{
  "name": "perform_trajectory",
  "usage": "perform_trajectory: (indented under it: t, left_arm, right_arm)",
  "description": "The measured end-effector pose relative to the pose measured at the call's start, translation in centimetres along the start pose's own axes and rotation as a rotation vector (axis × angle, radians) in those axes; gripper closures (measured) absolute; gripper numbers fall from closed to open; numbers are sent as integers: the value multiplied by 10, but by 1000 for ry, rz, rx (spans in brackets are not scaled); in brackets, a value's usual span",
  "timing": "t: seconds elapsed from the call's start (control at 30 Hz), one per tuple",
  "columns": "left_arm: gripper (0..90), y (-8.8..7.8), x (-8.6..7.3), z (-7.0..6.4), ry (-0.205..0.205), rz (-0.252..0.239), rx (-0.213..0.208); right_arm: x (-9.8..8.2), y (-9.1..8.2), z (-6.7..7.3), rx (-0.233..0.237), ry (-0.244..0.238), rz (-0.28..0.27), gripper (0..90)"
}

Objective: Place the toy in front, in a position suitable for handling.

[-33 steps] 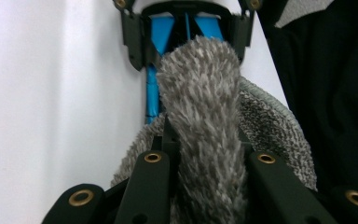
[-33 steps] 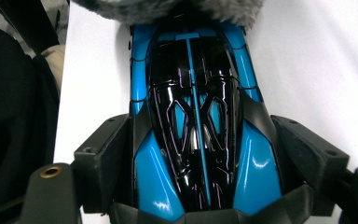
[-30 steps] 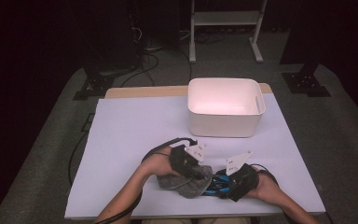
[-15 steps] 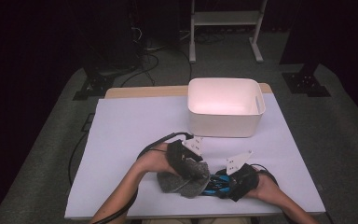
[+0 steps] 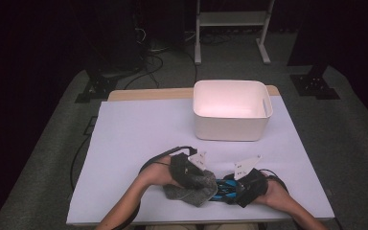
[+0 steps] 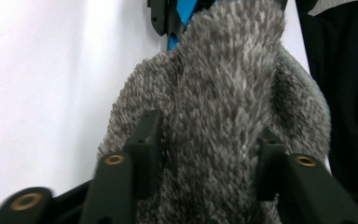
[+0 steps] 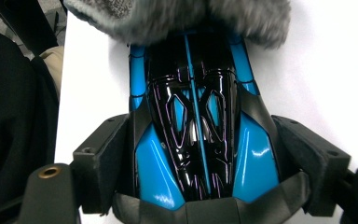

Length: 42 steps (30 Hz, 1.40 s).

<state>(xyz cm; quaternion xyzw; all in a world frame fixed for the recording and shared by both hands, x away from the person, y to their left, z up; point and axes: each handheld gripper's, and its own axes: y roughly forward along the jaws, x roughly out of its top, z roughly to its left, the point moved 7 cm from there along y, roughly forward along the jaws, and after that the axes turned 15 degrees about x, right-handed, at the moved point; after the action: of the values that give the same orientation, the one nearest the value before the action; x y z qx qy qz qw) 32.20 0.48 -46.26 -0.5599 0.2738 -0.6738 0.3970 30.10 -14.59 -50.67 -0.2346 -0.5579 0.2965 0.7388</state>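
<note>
Grey and shaggy, a cleaning cloth (image 5: 191,187) lies bunched at the near edge of the white-covered table (image 5: 134,143), draped over the front of a blue and black toy car (image 5: 223,188). A person seated at the table works the two together with a hand-held gripper in each hand.

The left gripper (image 5: 184,168) comes down on the cloth from the person's left. In the left gripper view its two black jaws have a thick fold of the grey pile (image 6: 223,107) between them, the pads pressed into the fibres on both sides. Those jaws have just been closing, and the cloth is what they have closed on.

The right gripper (image 5: 242,188) sits just beside it. The right gripper view looks straight along the car's glossy roof (image 7: 196,126): the jaws stand wide, one against each flank of the bodywork, clamping the car at its blue sides. The far end of the car disappears under the fringe of the cloth (image 7: 168,16).

Cloth and car touch; the two grippers are close together, with the grey three-cornered plates on top of them almost side by side. Well beyond them, towards the far edge of the table, stands a white plastic tub (image 5: 232,115). The room around the table is dark.
</note>
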Motion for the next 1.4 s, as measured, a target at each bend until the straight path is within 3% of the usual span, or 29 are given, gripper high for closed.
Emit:
perform_trajectory:
  t: [0.03, 0.13, 0.33, 0.47, 0.53, 0.6, 0.77, 1.0, 1.17, 1.4]
  left_arm:
    - [684, 0, 2, -1, 0, -8, -10]
    - [732, 1, 9, -5, 14, -25, -39]
    - [750, 13, 38, -10, 73, -42, -69]
    - [749, 23, 56, -14, 86, -59, -96]
    - [749, 27, 59, -15, 111, -54, -105]
    - [750, 26, 57, -14, 105, -61, -105]
    - [750, 15, 37, -10, 71, -63, -94]
    - [752, -2, -10, -4, 5, -10, -67]
    - [753, -22, -42, 4, -40, 37, -14]
    - [752, -63, -78, 21, -131, 32, 68]
  right_arm:
    - [0, 0, 0, 2, -3, -1, 220]
    - [-1, 0, 0, 5, -18, -7, 224]
    - [-1, 1, 1, 1, -13, -16, 222]
    - [-2, 1, 1, -2, -10, -23, 222]
    - [-1, 2, 1, -5, -9, -31, 222]
    - [-2, 1, 1, -6, -9, -34, 222]
    - [-2, 1, 1, 1, -14, -30, 223]
    - [-2, 1, 1, 3, -17, -26, 223]
    - [-2, 1, 1, 4, -13, -27, 223]
    - [-2, 1, 1, 4, -13, -27, 223]
